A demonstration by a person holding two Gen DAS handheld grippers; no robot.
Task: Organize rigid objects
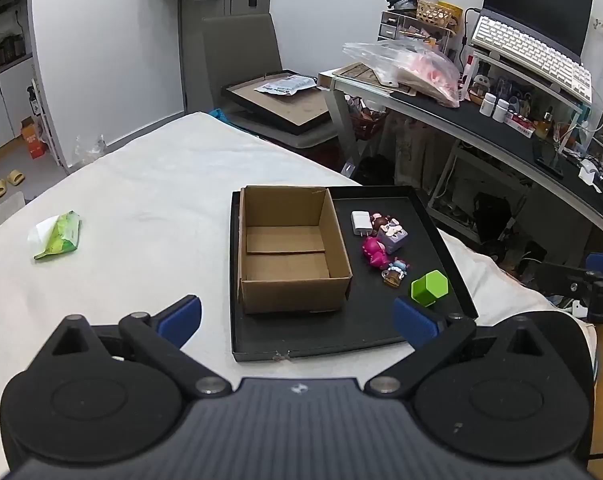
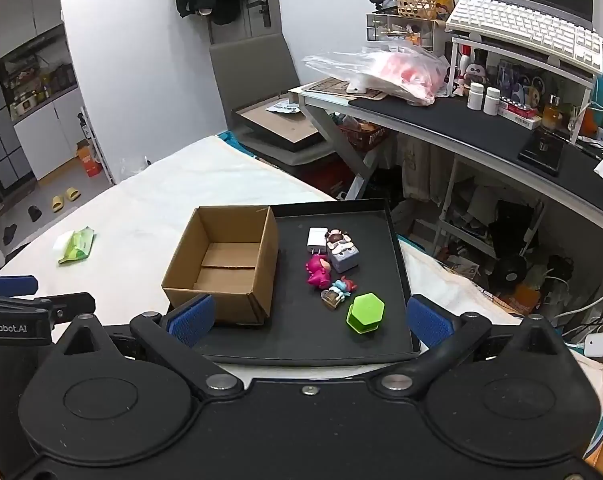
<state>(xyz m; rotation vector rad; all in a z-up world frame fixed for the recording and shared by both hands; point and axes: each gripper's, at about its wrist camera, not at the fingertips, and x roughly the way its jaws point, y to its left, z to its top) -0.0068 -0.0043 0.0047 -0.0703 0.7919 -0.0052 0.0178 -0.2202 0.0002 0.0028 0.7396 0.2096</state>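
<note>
A black tray [image 1: 341,344] [image 2: 301,344] lies on the white table. On its left half stands an empty cardboard box [image 1: 289,248] [image 2: 225,264]. To the box's right lie a white charger [image 1: 360,223] [image 2: 316,240], a lilac cube figure [image 1: 392,236] [image 2: 342,256], a magenta figure [image 1: 374,253] [image 2: 318,271], a small blue-and-brown figure [image 1: 395,273] [image 2: 337,293] and a green hexagonal block [image 1: 429,287] [image 2: 365,313]. My left gripper [image 1: 297,318] hangs open above the tray's near edge. My right gripper [image 2: 309,320] is open too, with nothing between its fingers.
A green wipes pack [image 1: 57,236] [image 2: 76,245] lies on the table's left side. A cluttered black desk [image 1: 501,120] [image 2: 481,128] with a keyboard and bottles stands to the right. A grey chair [image 1: 241,52] with a picture frame stands behind the table.
</note>
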